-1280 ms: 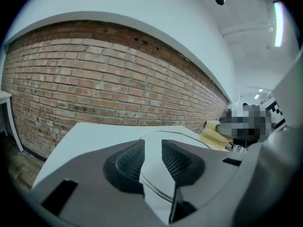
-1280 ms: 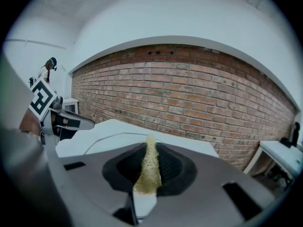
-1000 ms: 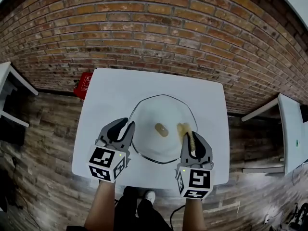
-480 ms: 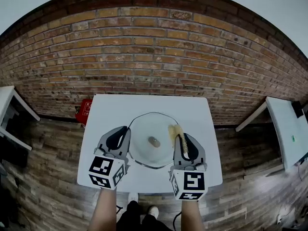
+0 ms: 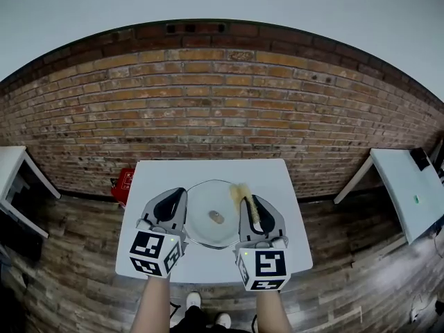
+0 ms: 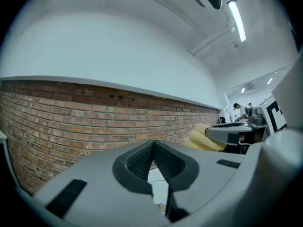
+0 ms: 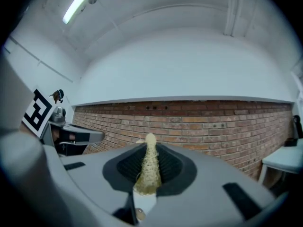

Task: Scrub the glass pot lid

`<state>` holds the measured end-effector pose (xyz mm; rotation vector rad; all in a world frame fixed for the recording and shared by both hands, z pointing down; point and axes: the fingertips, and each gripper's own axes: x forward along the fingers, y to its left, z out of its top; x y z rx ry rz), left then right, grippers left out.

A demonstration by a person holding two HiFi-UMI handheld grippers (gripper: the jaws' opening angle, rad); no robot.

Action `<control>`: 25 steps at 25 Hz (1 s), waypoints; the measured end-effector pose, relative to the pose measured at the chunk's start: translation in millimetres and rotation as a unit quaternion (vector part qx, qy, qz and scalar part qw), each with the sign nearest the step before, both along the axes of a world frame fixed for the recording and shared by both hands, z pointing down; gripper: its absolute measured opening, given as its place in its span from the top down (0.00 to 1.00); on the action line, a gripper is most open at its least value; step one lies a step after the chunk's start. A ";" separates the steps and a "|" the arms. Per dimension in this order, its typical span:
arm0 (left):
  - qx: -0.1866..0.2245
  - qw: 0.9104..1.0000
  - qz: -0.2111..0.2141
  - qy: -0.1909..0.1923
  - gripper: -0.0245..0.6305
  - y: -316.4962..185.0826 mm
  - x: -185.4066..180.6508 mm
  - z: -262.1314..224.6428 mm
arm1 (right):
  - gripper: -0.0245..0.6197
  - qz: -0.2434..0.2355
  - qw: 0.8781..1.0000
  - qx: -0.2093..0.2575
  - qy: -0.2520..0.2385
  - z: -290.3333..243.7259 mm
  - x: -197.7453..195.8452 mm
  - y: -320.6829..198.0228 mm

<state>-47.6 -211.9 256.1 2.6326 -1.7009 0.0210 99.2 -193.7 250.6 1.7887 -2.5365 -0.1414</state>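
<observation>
Two grippers: both near the glass pot lid [image 5: 208, 231], one on either side of its knob [image 5: 216, 217].
Lid: lies flat on the white table [image 5: 284, 179], knob up.
Left gripper [image 6: 152, 148]: just left of the lid; jaws closing pad on pad, nothing between them.
Right gripper [image 7: 149, 162]: over the lid's right edge; jaws clamped on a yellow scrubber [image 7: 149, 171], its tip projecting toward the lid's far-right rim.
Step in hand: judged as positioning to scrub; contact with the glass cannot be told.
Next move: lower the scrubber onto the glass right of the knob; the lid is unheld and may slide.
</observation>
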 end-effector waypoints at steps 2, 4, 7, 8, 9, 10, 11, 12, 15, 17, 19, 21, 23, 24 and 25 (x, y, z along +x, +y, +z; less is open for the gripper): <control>0.011 1.000 0.000 -0.001 0.95 6.5 3.1 -11.3 | 0.87 -0.004 1.000 0.010 -0.003 -10.5 -0.6 7.1; 0.020 1.000 0.000 -0.003 0.95 12.9 6.2 -20.5 | 0.87 -0.007 1.000 0.020 0.000 -19.7 -0.6 14.0; 0.030 1.000 -0.004 -0.005 0.95 20.9 9.3 -31.3 | 0.87 -0.011 0.999 0.031 0.005 -31.1 0.4 22.4; 0.033 0.999 -0.005 -0.007 0.95 22.7 9.9 -34.7 | 0.87 -0.013 0.999 0.034 0.004 -34.2 0.9 24.3; 0.036 0.999 -0.006 -0.008 0.95 24.3 10.2 -38.1 | 0.87 -0.014 0.999 0.036 0.004 -36.8 1.2 26.0; 0.039 0.999 -0.007 -0.009 0.95 25.8 10.3 -41.2 | 0.87 -0.015 0.999 0.038 0.003 -39.0 1.2 27.4; 0.041 0.999 -0.007 -0.010 0.95 27.1 9.9 -44.0 | 0.87 -0.016 0.999 0.040 0.003 -41.0 0.7 28.7; 0.043 0.999 -0.008 -0.011 0.95 28.2 9.2 -46.4 | 0.87 -0.017 0.999 0.041 0.002 -42.7 -0.1 29.6; 0.047 0.999 -0.012 -0.013 0.95 31.5 7.1 -49.1 | 0.87 -0.021 0.999 0.044 0.000 -44.5 -2.2 31.7; 0.047 0.999 -0.015 -0.014 0.95 32.8 5.8 -48.2 | 0.87 -0.023 0.999 0.044 0.002 -43.9 -3.5 32.7; 0.044 0.999 -0.017 -0.014 0.95 32.6 5.3 -46.5 | 0.87 -0.023 0.999 0.042 0.005 -43.1 -4.1 32.9; 0.043 0.999 -0.017 -0.014 0.95 31.7 6.0 -46.4 | 0.87 -0.023 0.999 0.039 0.005 -42.3 -4.4 31.5; 0.044 0.999 -0.017 -0.016 0.95 30.4 6.1 -47.6 | 0.87 -0.023 0.999 0.036 0.006 -40.9 -4.9 29.3; 0.045 0.999 -0.018 -0.016 0.95 29.7 5.8 -48.0 | 0.87 -0.023 0.999 0.035 0.006 -39.8 -4.8 28.4; 0.046 0.999 -0.018 -0.015 0.95 29.1 5.4 -48.1 | 0.87 -0.022 0.999 0.033 0.007 -38.8 -4.3 27.6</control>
